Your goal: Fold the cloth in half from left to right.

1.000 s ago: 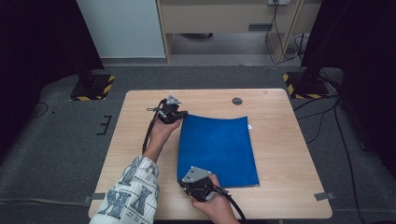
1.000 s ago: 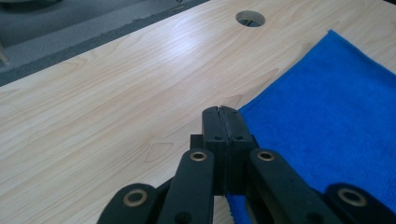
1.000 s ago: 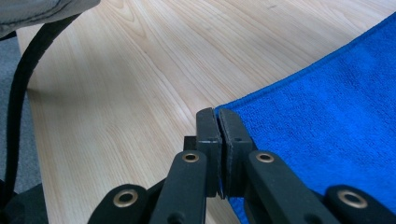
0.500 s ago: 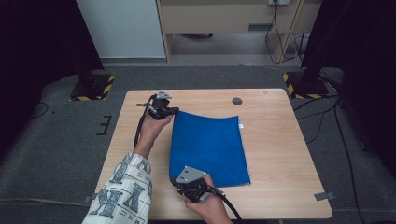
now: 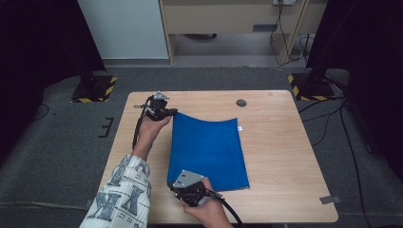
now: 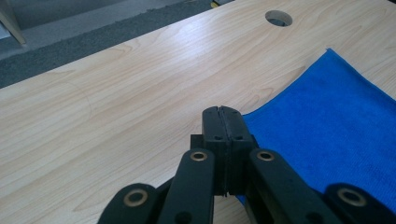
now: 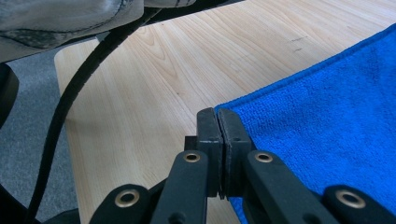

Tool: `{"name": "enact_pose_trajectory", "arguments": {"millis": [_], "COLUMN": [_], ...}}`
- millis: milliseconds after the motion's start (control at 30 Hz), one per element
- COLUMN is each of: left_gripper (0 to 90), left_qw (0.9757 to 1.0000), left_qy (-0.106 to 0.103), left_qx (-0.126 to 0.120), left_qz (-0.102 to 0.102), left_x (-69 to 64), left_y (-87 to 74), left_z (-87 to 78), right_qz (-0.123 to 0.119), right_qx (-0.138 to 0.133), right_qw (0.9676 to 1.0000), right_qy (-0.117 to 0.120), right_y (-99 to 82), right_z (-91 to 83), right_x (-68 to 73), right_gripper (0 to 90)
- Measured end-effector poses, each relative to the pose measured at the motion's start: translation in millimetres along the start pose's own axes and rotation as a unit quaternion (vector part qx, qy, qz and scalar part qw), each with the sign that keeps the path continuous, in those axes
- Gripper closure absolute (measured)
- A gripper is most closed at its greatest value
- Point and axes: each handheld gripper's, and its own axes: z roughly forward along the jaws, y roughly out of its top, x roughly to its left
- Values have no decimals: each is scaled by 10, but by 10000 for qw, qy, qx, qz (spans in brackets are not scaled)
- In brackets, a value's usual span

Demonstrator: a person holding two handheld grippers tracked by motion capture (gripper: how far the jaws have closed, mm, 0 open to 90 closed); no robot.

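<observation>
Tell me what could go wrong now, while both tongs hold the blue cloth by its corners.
1. Each grip is only on a corner tip: the left tongs and the right tongs pinch very little of the cloth, so a corner may slip out.
2. The far edge is lifted, but the right side lies on the table; pulling may drag and wrinkle it.
</observation>
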Motion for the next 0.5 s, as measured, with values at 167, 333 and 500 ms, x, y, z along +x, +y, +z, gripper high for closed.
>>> {"name": "enact_pose_trajectory", "arguments": {"millis": [167,333,500], "left_gripper": [900,900,900], "left_qw": [10000,10000,10000], "left_qy": [1,15,50], "left_qx": [10,-4,-1], "left_qz": [-38,-9,20], "left_x": [35,58,86], "left_y": [-7,31,33], "left_z": [-18,-71,-116], "right_qz": [-49,-67,-90], "right_qx": [6,-21,-38], "right_qw": [10000,10000,9999], "right_qy": [22,49,48], "right_y": [28,85,135], "right_z": [-2,18,45], "right_x": [13,39,72], "right_gripper": [891,890,890]}}
